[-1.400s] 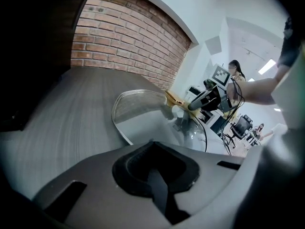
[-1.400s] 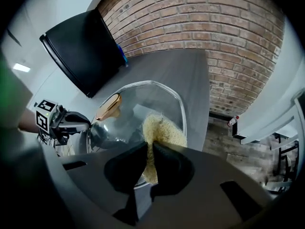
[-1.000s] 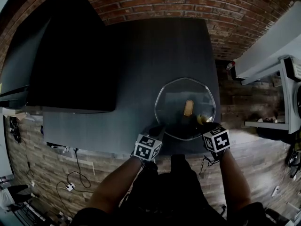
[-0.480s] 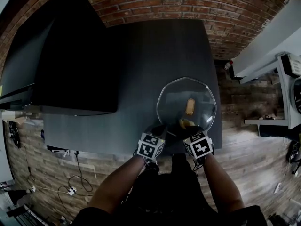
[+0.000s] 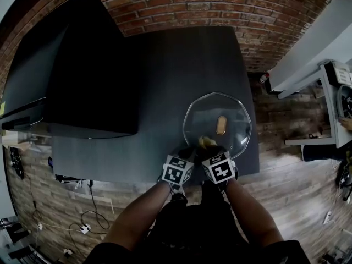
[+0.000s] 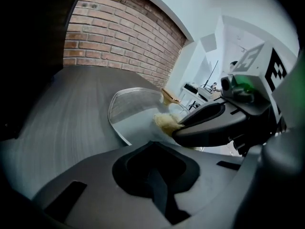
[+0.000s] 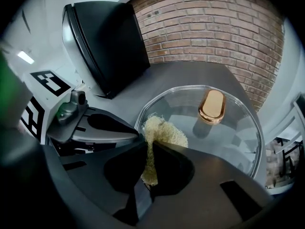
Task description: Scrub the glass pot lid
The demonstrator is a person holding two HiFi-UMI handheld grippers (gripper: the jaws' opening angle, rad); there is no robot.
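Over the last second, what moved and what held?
The right gripper, shut on the scrub pad, slid left along the glass lid's near rim, from its near-right edge to just beside the left gripper. The pad went with it. The left gripper stayed at the lid's near-left rim; the lid and its handle kept their place.

1. The left gripper [image 5: 186, 152] is held low ahead of the body on an outstretched left forearm [image 5: 135, 213]. Its jaws are drawn together.
2. The right gripper [image 5: 208, 146] sits just beside it, nearly touching, on the right forearm [image 5: 250, 213].
3. The right jaws are clamped on a pale scrub pad [image 7: 164, 132], which bulges out past their tips.
4. Both grippers point forward, away from the person.
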